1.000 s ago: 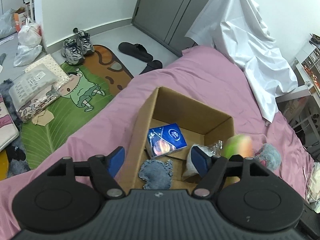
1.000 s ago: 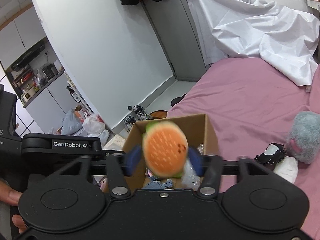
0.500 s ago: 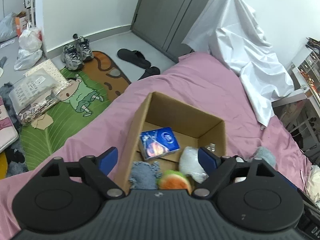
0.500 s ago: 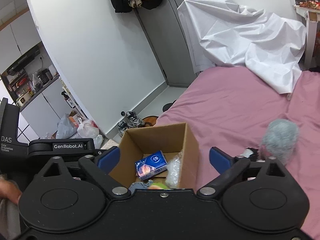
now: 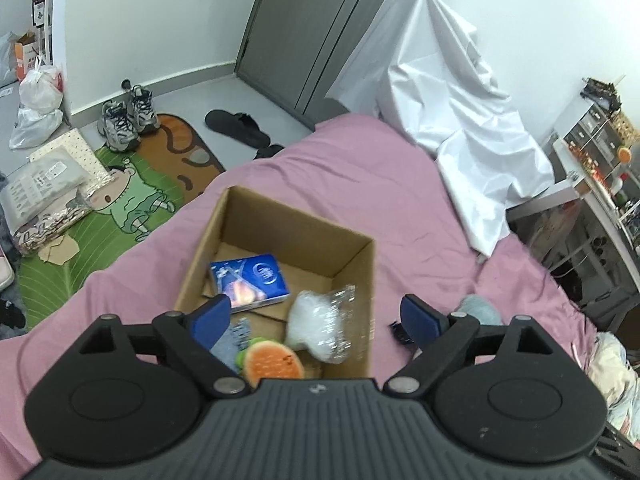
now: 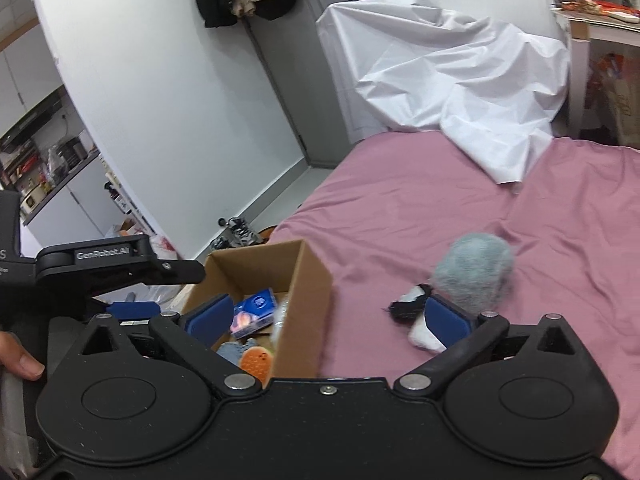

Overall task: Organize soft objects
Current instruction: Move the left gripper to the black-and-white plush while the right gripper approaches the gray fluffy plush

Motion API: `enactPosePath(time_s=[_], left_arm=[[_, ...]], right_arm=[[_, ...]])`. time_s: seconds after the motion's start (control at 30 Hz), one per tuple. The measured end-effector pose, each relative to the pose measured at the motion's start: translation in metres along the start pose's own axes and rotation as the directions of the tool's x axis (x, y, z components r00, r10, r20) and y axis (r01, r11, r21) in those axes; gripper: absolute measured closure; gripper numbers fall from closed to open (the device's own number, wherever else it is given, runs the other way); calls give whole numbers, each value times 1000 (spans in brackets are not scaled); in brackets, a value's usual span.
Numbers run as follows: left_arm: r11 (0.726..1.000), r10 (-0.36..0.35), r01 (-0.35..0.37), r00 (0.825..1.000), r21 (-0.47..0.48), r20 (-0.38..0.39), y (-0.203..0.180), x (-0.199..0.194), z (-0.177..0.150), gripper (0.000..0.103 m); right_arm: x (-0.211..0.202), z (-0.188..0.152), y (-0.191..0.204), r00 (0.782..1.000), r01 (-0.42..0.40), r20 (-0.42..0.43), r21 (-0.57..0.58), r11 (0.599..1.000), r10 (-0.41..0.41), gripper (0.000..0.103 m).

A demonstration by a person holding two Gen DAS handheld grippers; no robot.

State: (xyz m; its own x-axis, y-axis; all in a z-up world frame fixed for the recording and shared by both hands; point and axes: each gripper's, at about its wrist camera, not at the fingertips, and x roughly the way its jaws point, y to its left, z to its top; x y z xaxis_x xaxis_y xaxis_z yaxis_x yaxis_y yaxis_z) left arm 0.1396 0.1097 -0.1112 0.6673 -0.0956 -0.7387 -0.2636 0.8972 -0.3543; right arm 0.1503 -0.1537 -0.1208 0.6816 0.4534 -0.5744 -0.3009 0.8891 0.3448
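Covering most of both views, a pink bed (image 5: 360, 184) carries an open cardboard box (image 5: 362, 280) near its floor-side edge. At about two o'clock from the box a white sheet (image 5: 460, 120) drapes over something tall against the wall. On the floor at ten o'clock lie a green cartoon rug (image 5: 120, 208), a pair of sneakers (image 5: 126, 120) and black slippers (image 5: 240, 130); grey wardrobe doors (image 5: 304, 28) stand at twelve.

Inside the box sit a blue tissue pack (image 5: 250, 280), a crinkly clear-wrapped white bundle (image 5: 320, 324), a patch of denim-blue fabric (image 5: 230, 340) and an orange burger-shaped plush (image 5: 274, 362) with a green edge, lying at the box's near wall.

On the bed at three o'clock from the box rest a fuzzy grey-blue plush (image 6: 474, 270) and, touching it, a small black-and-white soft item (image 6: 416, 306).

The left claw (image 5: 316, 314) hovers over the box, its jaws opening with nothing gripped between them. The right claw (image 6: 328, 318) has its jaws opening wide as well, clamped on nothing, straddling the box's right wall and the bed beside it.
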Motion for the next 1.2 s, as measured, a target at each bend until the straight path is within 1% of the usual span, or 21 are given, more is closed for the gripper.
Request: enactPosePath(time_s=[0.1, 0.2, 0.37, 0.5, 0.6, 0.7, 0.8, 0.97, 1.1, 1.2], left_arm=[[1000, -4, 4, 1000, 20, 15, -16, -1, -1, 9], [999, -11, 11, 1000, 42, 11, -30, 0, -2, 9], [997, -20, 22, 999, 69, -26, -53, 6, -2, 9], [993, -11, 14, 1000, 115, -25, -69, 10, -5, 9], [988, -8, 12, 1000, 151, -23, -80, 15, -8, 9], [984, 11, -6, 999, 178, -30, -87, 21, -13, 9], [981, 33, -23, 998, 192, -51, -93, 29, -16, 9], [970, 66, -51, 996, 237, -53, -105, 42, -17, 9], [962, 47, -23, 996, 272, -80, -117, 54, -19, 9], [949, 40, -7, 994, 317, -97, -129, 64, -24, 10]], right_arm=[[-5, 6, -12, 1000, 20, -1, 15, 1000, -20, 0], [-9, 10, -24, 1000, 27, -7, 31, 999, -26, 0], [-12, 15, -41, 999, 36, -1, 50, 998, -36, 0], [-7, 5, -69, 998, 17, 58, 130, 991, -25, 0], [3, -5, -89, 998, 12, 52, 189, 982, -22, 1], [12, -9, -99, 999, 15, 36, 202, 979, -23, 1], [18, -12, -106, 1000, -1, 23, 219, 976, -4, 2], [30, -21, -117, 999, -20, -27, 253, 967, 28, 11], [43, -27, -123, 996, -40, -66, 275, 961, 61, 22], [52, -30, -127, 992, -63, -87, 297, 953, 92, 28]])
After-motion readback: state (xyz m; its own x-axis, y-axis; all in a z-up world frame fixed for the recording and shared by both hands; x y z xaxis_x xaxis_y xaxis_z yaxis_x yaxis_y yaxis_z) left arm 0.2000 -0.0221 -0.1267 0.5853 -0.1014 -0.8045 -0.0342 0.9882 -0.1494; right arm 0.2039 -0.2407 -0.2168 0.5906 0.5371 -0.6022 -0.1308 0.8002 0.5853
